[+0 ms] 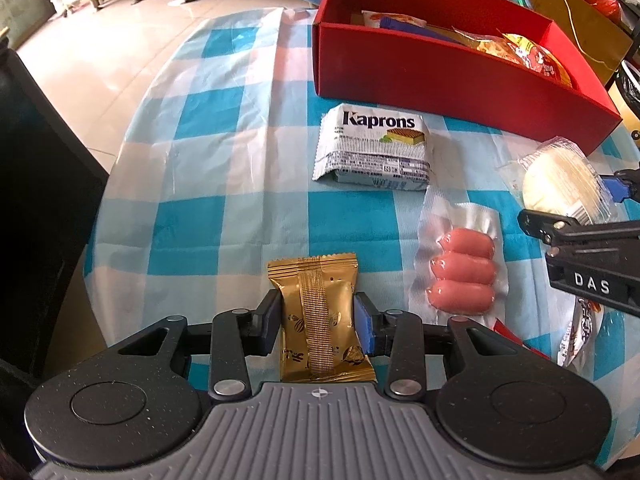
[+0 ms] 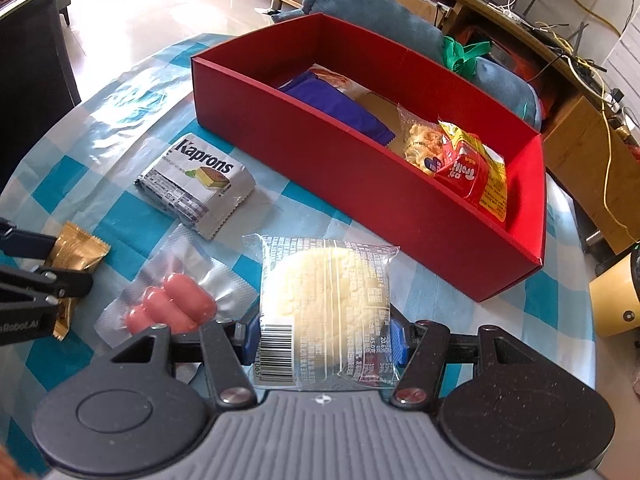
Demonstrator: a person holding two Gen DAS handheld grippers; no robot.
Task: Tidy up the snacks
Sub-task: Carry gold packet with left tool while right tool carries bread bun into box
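the left gripper (image 1: 316, 320) is closed on a gold snack packet (image 1: 320, 320), with a pad pressing on each side of it. the right gripper (image 2: 324, 336) is closed on a clear packet with a pale round cake (image 2: 324, 300) inside, and its pads squeeze the wrapper from both sides. both packets sit low over the table (image 1: 200, 184) with the blue and white check cloth. i cannot tell if they are lifted off it yet.

the red box (image 2: 340, 168) stands at the far side of the table. it already has some snacks in it: a purple packet (image 2: 332, 104) near the left end, and a yellow and red packet (image 2: 468, 164) near the right end. the middle of the box looks bare.

two snacks lie loose on the cloth. the silver wafer packet (image 2: 196, 184) is just in front of the box. the pack of three pink sausages (image 2: 172, 304) lies between the two grippers.

it looks like the picking-up step is done for these two, and the job is about half done. next, each packet should go up over the near wall of the box, high enough not to bump it, and then be let go inside. the cake is soft, so it should not be squeezed harder.
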